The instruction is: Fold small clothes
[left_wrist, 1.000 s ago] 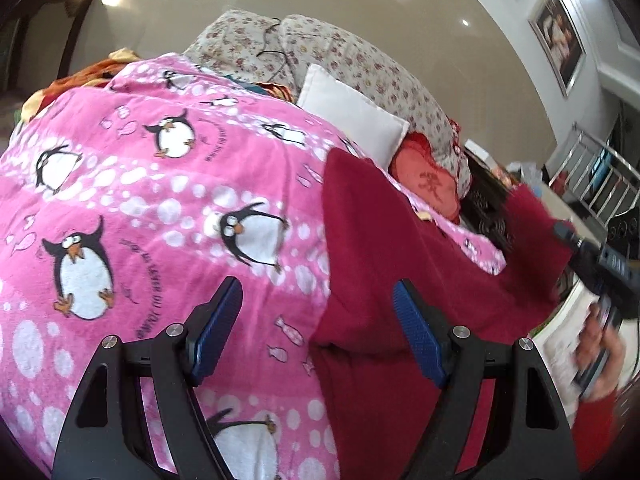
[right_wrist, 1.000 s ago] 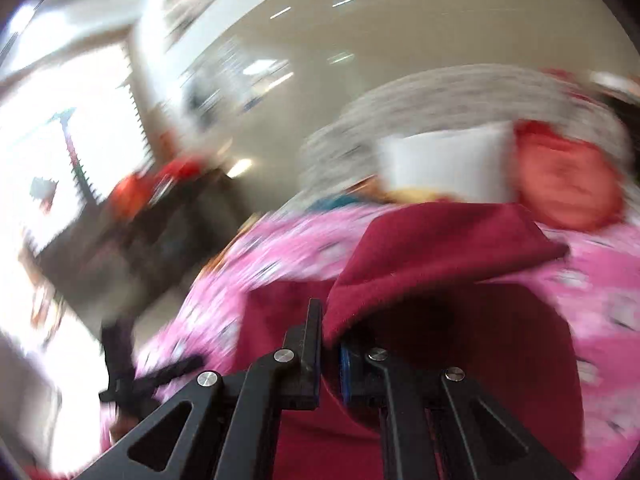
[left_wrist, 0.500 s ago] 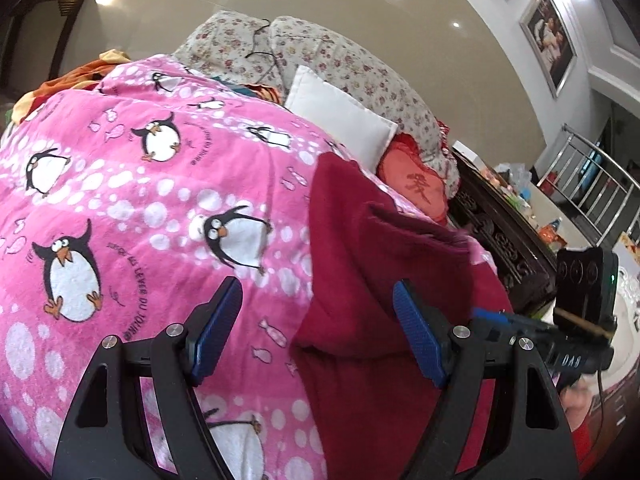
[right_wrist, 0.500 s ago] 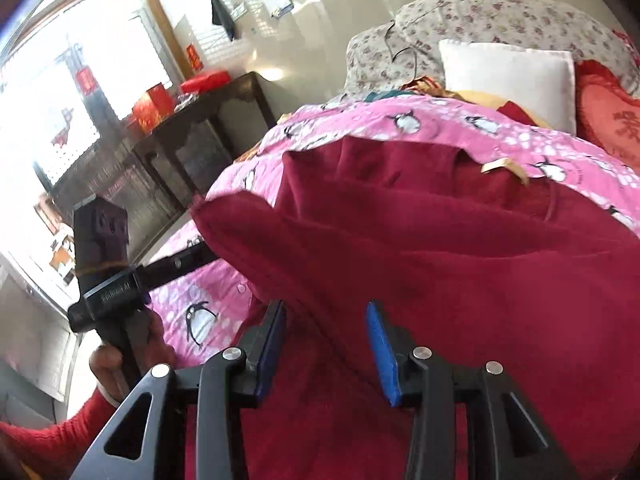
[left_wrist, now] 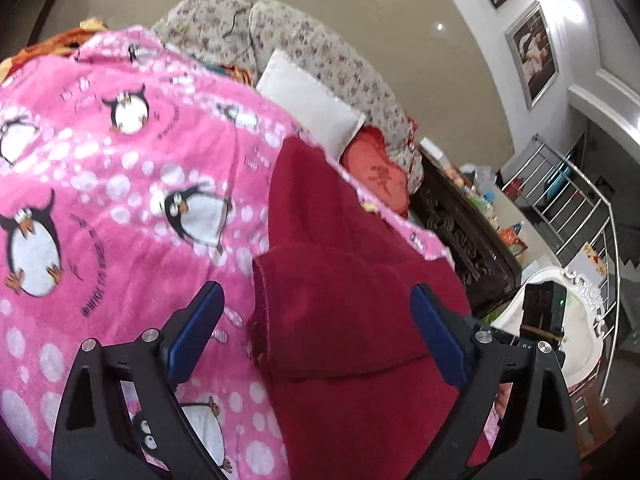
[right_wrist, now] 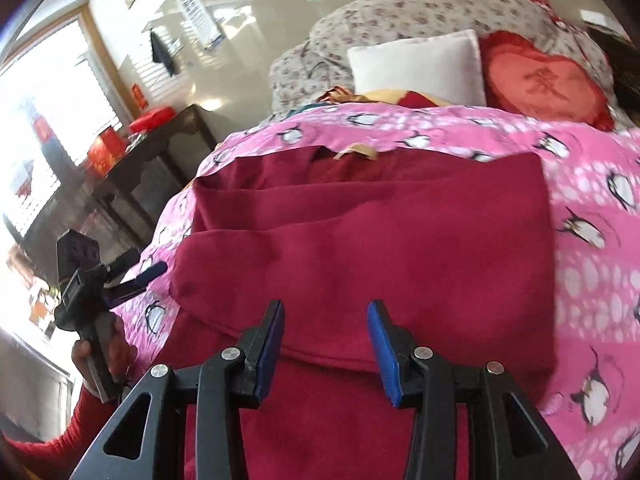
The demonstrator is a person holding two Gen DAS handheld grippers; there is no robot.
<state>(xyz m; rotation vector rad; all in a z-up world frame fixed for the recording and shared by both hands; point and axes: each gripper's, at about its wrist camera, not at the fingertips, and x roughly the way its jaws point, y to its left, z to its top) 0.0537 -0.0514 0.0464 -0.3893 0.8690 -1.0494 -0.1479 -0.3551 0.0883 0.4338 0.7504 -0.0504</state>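
A dark red garment [left_wrist: 340,304] lies on the pink penguin blanket [left_wrist: 100,184], with one part folded over the rest; its folded edge faces my left gripper. My left gripper [left_wrist: 316,332] is open and empty, held just above the fold's near edge. In the right wrist view the garment [right_wrist: 380,232] fills the middle, a tan neck label [right_wrist: 356,151] at its far edge. My right gripper [right_wrist: 326,344] is open and empty over the near folded edge. The left gripper also shows in the right wrist view [right_wrist: 150,274], held in a hand at the left.
A white pillow [right_wrist: 420,66], a red heart cushion [right_wrist: 548,82] and a floral quilt [left_wrist: 320,56] lie at the head of the bed. A dark wooden table [right_wrist: 152,160] with red boxes stands left of the bed. A dark carved cabinet [left_wrist: 464,232] and a metal railing [left_wrist: 580,208] are at the right.
The right gripper, shut on the red garment's edge a second ago, carried it across, opened and let go; the flap now lies folded flat. The left gripper stayed open.
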